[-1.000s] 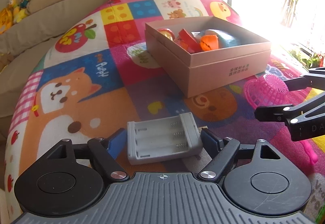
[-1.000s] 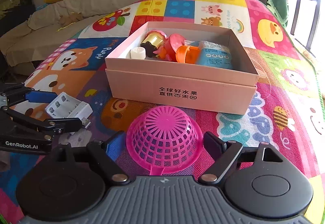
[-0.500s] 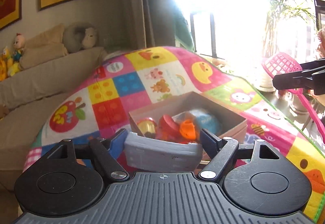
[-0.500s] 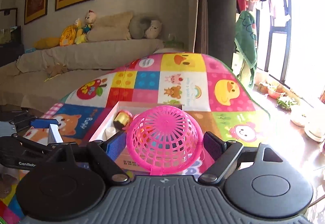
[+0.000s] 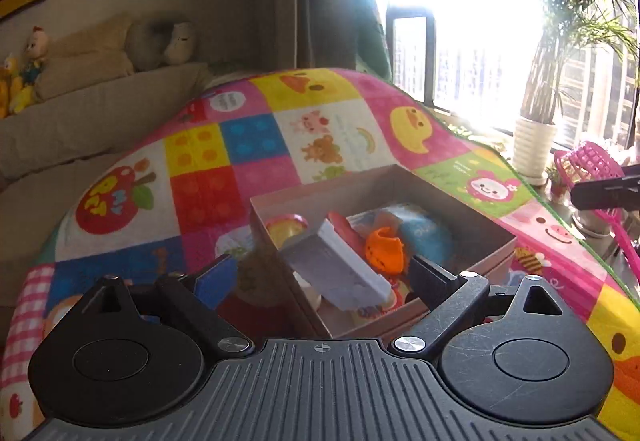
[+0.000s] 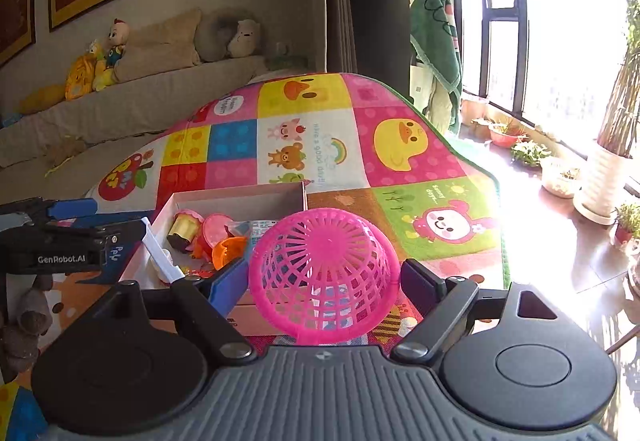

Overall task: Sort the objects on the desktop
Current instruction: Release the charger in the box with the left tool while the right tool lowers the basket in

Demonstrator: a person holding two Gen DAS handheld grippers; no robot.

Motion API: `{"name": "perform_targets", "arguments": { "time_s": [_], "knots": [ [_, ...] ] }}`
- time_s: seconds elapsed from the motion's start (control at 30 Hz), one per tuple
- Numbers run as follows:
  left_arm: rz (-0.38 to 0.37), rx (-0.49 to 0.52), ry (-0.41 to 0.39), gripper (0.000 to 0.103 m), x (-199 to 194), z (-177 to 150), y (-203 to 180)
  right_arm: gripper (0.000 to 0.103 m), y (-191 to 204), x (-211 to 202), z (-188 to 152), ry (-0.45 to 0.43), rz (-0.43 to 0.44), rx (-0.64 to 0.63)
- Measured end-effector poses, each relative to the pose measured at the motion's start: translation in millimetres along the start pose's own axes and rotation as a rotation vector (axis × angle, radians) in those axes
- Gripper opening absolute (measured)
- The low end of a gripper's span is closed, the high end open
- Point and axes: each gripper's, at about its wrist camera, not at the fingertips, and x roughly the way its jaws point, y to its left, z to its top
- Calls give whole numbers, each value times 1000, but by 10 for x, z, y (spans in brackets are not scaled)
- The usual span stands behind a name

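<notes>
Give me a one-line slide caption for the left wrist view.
Left gripper opening above the cardboard box, grey battery holder tilted between its fingers, clear of both.

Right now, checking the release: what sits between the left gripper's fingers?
The grey battery holder, tilted over the cardboard box, untouched by the opening left gripper; left wrist view.

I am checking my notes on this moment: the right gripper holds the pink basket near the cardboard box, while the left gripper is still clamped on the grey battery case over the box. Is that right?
Not quite. In the left wrist view the left gripper is opening, and the grey battery case tilts free of its pads over the cardboard box. The right gripper does hold the pink basket.
</notes>
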Motion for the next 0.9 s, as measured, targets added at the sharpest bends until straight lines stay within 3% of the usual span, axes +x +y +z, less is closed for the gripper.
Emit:
{"name": "perform_targets", "arguments": {
  "time_s": [0.13, 0.37, 0.47, 0.57, 0.8, 0.9],
  "knots": [
    [-1, 4, 69, 97, -72, -290, 8, 84, 136, 141, 143, -5, 59, -9],
    [-3, -18, 74, 99, -161, -370, 107, 84, 560, 704, 659, -50, 128, -29],
    [9, -33, 79, 100, -212, -408, 182, 99, 703, 1020, 778, -50, 85, -68],
    [19, -56, 83, 101, -271, -462, 291, 99, 818, 1113, 679, -35, 62, -123],
    [1, -81, 108, 101, -161, -491, 315, 96, 1200, 847, 301, -13, 241, -277],
    [-21, -69, 109, 101, -160, -501, 247, 96, 1367, 904, 273, 3, 257, -318]
  ]
}}
